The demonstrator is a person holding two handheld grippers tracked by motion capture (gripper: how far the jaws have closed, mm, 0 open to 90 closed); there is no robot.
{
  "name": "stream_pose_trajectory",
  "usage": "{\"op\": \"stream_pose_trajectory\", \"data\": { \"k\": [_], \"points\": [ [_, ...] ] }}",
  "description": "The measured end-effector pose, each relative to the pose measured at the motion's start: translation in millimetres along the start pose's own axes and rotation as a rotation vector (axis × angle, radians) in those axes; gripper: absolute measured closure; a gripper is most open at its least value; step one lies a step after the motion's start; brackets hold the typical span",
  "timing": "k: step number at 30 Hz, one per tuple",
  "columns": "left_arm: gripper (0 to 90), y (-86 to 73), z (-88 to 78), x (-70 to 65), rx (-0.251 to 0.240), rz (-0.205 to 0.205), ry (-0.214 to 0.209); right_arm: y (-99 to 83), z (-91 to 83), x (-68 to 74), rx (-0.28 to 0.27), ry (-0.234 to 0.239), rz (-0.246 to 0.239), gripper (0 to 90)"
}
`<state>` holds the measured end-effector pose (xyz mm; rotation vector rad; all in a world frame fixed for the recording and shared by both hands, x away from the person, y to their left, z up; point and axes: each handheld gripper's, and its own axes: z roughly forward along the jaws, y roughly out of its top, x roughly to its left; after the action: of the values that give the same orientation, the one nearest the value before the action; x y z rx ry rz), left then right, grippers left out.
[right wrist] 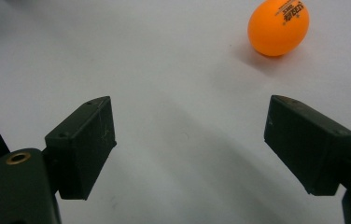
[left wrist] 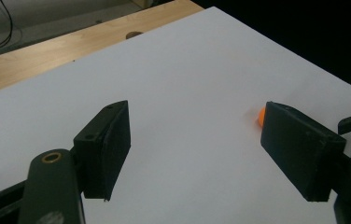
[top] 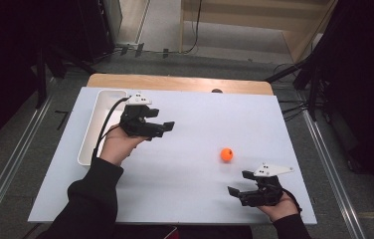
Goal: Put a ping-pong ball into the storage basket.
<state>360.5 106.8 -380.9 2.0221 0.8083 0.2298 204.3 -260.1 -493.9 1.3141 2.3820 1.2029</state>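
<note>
The white board (top: 185,149) covers most of the table and serves here as the landmark. Along its left edge lies a long white tray (top: 91,130), and it looks empty. The left gripper (top: 161,130) hangs over the board just beside the tray, with its jaws apart and nothing between them. The right gripper (top: 239,183) is at the near right corner of the board; its jaws are also spread wide and hold nothing, as the right gripper view shows well. The smallest thing is the orange ball (top: 227,154), a table tennis ball with print on it, which rests free on the right half of the board, between the two grippers but much nearer to the right one.

I judge the ball is what must be picked. The danger is that it rolls: it is light and round, so a jaw that touches one side first can push it away, maybe off the near edge. A hard squeeze can also make it pop out.
</note>
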Motion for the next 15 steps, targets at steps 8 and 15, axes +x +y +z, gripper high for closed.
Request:
{"op": "stream_pose_trajectory", "data": {
  "k": [8, 15],
  "points": [
    [24.6, -0.7, 5.3, -5.8, -0.01, 0.008, -0.003, 0.0, 0.2, -0.2, -0.002, 0.001, -0.005, 14.8],
    [24.5, -1.7, 11.4, -13.3, -0.001, 0.027, -0.009, 0.0, 0.1, -0.1, -0.001, 0.001, -0.004, 14.9]
  ]
}}
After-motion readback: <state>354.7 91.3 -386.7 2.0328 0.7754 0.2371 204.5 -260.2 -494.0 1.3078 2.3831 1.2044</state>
